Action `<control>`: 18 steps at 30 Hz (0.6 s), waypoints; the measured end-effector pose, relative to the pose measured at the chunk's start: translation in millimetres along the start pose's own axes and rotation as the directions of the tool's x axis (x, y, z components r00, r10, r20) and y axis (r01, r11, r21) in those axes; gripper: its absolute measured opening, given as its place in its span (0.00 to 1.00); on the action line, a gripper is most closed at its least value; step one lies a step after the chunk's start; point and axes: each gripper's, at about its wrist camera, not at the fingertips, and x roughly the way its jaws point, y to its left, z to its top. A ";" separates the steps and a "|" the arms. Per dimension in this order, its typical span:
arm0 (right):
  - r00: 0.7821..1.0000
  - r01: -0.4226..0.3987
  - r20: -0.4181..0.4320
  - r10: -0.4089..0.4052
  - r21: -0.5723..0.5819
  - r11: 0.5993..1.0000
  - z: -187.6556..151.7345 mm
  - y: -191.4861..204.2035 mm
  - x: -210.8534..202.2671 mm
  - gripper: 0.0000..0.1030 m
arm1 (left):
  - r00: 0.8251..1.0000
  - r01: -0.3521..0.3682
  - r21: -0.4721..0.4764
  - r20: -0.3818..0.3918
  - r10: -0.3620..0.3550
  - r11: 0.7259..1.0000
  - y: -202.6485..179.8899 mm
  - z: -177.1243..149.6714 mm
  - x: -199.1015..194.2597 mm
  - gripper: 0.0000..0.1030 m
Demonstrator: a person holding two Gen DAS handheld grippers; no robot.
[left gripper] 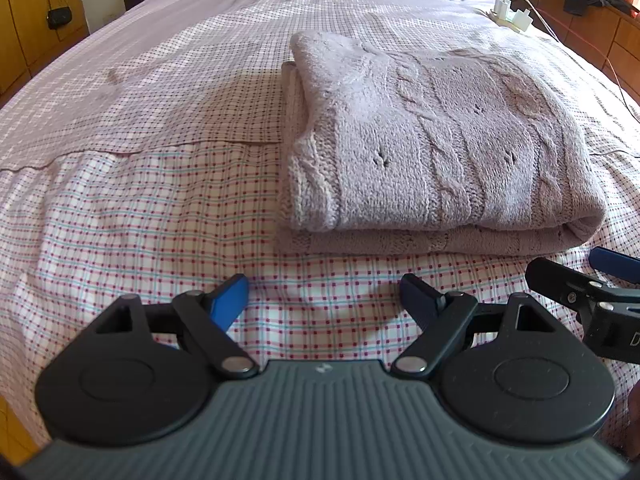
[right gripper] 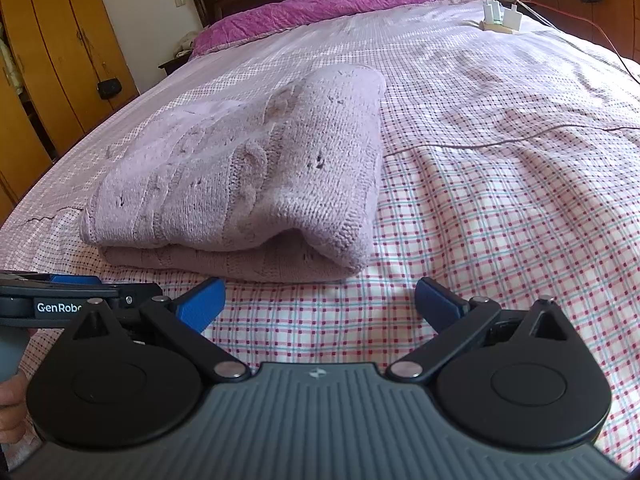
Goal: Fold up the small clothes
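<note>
A pale lilac cable-knit sweater [left gripper: 436,152] lies folded in a thick rectangle on the checked bedspread [left gripper: 132,216]. In the right wrist view the same sweater [right gripper: 248,184] sits ahead and to the left. My left gripper [left gripper: 324,300] stands open just short of the sweater's near edge, nothing between its blue fingers [left gripper: 230,300]. My right gripper [right gripper: 320,304] is open too, over bare bedspread [right gripper: 500,220] by the sweater's near right corner. Each gripper shows at the edge of the other's view: the right gripper [left gripper: 592,280], the left gripper [right gripper: 76,300].
A purple quilt [right gripper: 328,4] lies at the bed's head. A white power strip with chargers and cables [left gripper: 512,16] rests on the far right of the bed. Yellow wardrobes [right gripper: 48,60] stand on the left, a wooden dresser [left gripper: 592,20] on the right.
</note>
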 end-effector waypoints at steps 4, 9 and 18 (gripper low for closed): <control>1.000 0.001 0.001 -0.001 -0.001 1.000 -0.4 0.1 0.0 1.00 | 1.000 0.000 0.002 0.000 0.000 1.000 -0.1 -0.1 -0.1 0.82; 1.000 -0.001 0.001 0.001 0.002 1.000 -0.7 -0.2 0.2 1.00 | 1.000 -0.003 0.003 -0.001 0.003 1.000 0.4 -0.5 0.6 0.82; 1.000 0.000 0.001 0.000 0.002 1.000 -1.1 0.0 0.1 1.00 | 1.000 -0.002 0.004 -0.002 0.002 1.000 0.2 -0.2 0.7 0.82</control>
